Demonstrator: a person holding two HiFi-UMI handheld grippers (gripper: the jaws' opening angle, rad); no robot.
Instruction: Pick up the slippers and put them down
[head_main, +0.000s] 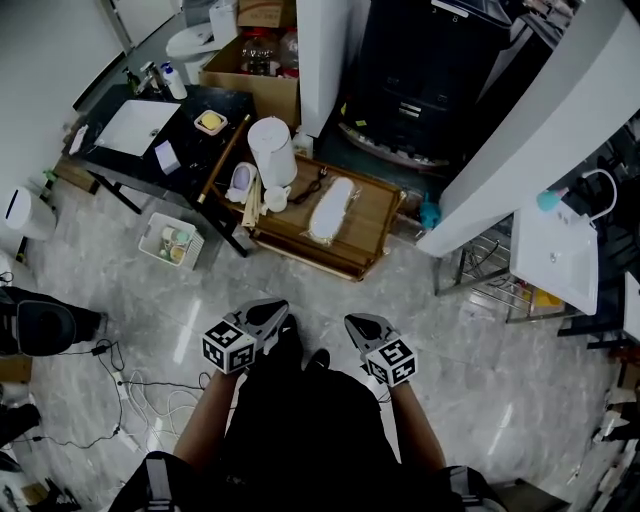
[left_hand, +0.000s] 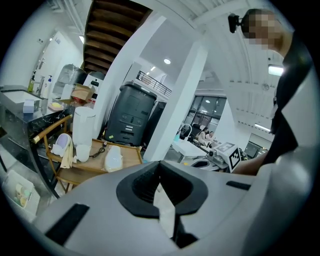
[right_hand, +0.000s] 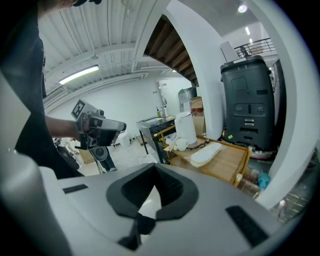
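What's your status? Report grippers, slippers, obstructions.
Left hand-held gripper shut, empty; right hand-held gripper shut, empty. White slipper lying on wooden table, not yet reached. White canister and cup stand beside it.

A white slipper (head_main: 333, 210) is laid flat near the middle of the low wooden table (head_main: 375, 225), its length running from the near edge towards the far edge at a slight slant; it appears to be wrapped in clear film. What looks to be a second slipper, lavender and white (head_main: 241, 182), is propped at a tilt at the table's left edge, well apart from the first. Neither is held.
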